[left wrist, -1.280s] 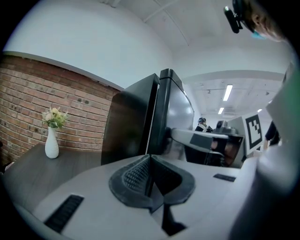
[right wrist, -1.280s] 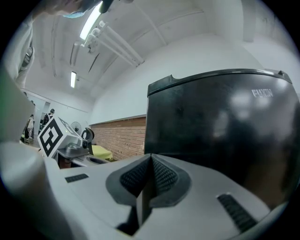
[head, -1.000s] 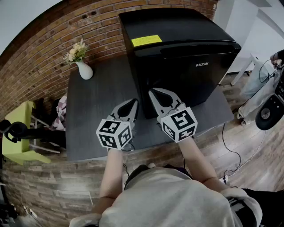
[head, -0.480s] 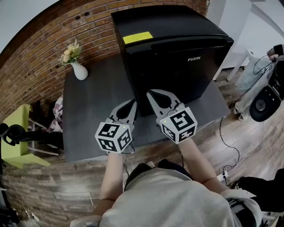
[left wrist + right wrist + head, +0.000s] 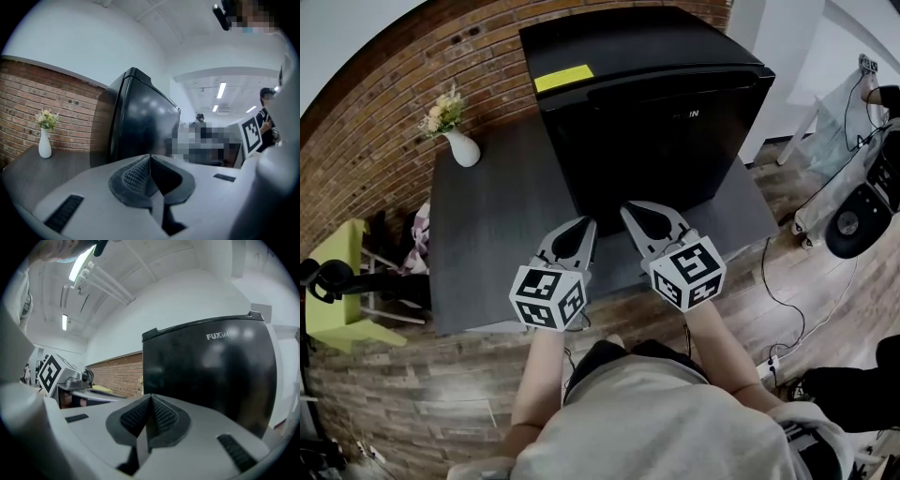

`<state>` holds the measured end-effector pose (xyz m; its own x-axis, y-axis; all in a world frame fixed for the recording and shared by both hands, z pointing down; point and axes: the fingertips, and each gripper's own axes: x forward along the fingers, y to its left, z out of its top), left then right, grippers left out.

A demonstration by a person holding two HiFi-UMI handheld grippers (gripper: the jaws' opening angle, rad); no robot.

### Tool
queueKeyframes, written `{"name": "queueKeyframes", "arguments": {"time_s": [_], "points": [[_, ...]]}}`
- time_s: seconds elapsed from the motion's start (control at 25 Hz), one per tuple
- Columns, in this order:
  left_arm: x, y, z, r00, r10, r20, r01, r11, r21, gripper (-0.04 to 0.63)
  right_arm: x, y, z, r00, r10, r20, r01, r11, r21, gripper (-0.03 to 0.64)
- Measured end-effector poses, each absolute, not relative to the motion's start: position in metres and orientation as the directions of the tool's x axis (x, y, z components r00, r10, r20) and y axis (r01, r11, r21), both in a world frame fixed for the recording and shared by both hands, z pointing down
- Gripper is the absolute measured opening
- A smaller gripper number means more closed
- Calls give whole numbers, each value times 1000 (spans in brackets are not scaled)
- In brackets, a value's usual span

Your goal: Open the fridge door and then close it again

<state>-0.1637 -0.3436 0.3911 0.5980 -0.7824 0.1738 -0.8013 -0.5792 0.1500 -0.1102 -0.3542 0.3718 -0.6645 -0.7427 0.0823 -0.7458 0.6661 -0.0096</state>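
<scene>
A black mini fridge [image 5: 647,103] stands on the dark table [image 5: 487,225], its door shut and facing me; a yellow label sits on its top. The same fridge [image 5: 136,126] fills the middle of the left gripper view, and the fridge [image 5: 211,371] with its white brand print fills the right gripper view. My left gripper [image 5: 591,222] is shut and empty, a little short of the door's lower left. My right gripper [image 5: 625,207] is shut and empty too, its tip close to the door's lower middle. Both point roughly level at the door.
A white vase with flowers [image 5: 457,141] stands at the table's far left by the brick wall; the vase [image 5: 45,140] also shows in the left gripper view. A yellow-green chair [image 5: 337,300] is left of the table. Cables and equipment [image 5: 853,216] lie on the floor at right.
Both grippers have drifted toward the table's front edge, and the fridge has shifted left and up in the head view. Both stayed shut.
</scene>
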Motion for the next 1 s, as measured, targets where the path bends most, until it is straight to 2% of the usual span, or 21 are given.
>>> {"name": "queueKeyframes", "arguments": {"time_s": [0.6, 1.0], "points": [[-130, -326, 412, 576, -780, 244, -816, -563, 127, 8, -78, -332, 391, -666, -734, 133, -745, 665, -58, 0], [-125, -326, 416, 581, -777, 242, -813, -563, 146, 6, -77, -330, 397, -689, -709, 148, -723, 686, -80, -2]]}}
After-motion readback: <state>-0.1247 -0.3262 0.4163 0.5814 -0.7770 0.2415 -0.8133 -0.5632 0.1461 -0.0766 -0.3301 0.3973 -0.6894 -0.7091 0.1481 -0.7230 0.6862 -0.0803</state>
